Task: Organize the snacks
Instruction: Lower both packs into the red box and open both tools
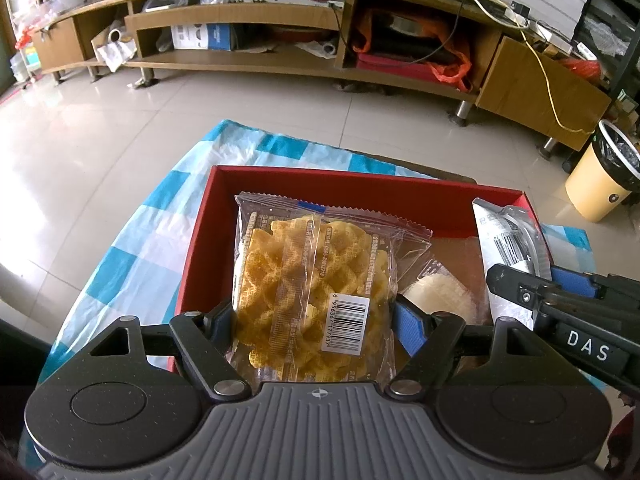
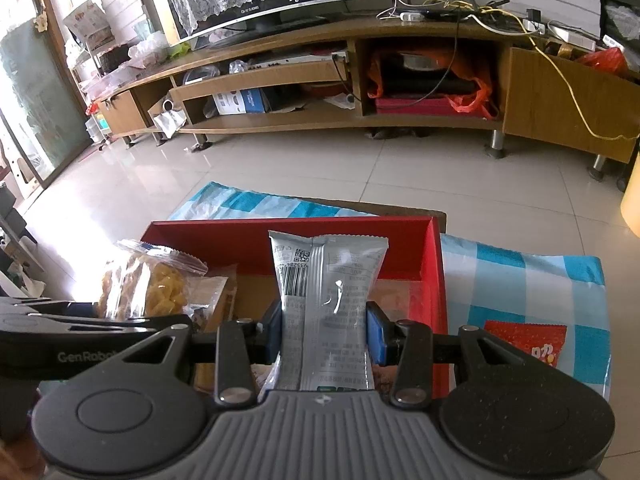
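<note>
We see a clear bag of golden waffle crisps (image 1: 310,280) clamped between the pads of the left gripper (image 1: 314,322), held over the left half of the red box (image 1: 360,188), barcode facing up. Just right of it, inside the box, lies a pale wrapped snack (image 1: 444,294); its label is too blurred to read. The right gripper (image 2: 325,334) squeezes a silver packet (image 2: 326,304) at its waist, upright, over the right half of the same box. The box sits on a blue-and-white checked cloth (image 2: 520,276), its far wall near the cloth's far edge. A red snack packet (image 2: 528,340) rests on the cloth just beside the box's right wall. Beyond, a long wooden TV stand (image 2: 400,124) runs across the tiled floor (image 2: 320,160).
</note>
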A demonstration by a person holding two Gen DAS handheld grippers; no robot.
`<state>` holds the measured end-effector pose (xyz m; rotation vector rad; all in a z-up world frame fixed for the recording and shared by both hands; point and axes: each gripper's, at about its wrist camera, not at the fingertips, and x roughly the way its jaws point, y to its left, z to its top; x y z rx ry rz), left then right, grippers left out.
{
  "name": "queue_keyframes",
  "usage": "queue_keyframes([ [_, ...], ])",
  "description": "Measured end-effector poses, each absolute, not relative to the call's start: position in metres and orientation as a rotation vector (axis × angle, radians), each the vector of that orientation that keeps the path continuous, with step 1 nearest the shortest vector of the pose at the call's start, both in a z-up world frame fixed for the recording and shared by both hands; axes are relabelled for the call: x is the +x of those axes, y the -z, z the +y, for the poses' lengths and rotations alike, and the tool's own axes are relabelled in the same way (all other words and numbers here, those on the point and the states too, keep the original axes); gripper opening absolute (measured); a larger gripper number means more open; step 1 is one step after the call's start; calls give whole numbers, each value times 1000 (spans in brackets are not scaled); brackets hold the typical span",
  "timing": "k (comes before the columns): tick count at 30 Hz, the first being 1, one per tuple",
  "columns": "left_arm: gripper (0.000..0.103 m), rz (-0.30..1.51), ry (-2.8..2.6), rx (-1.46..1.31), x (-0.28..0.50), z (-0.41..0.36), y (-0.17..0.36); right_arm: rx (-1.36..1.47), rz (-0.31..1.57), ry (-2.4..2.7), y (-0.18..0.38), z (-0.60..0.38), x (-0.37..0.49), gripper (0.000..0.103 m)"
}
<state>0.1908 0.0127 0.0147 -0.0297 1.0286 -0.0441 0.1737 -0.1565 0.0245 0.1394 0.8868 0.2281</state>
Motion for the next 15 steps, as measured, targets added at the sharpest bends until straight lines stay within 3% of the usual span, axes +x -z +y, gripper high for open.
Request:
queue_keyframes([
  [15,82,1048,35,-28,202,10,-1,130,923,-219,-9,-153,189,42],
])
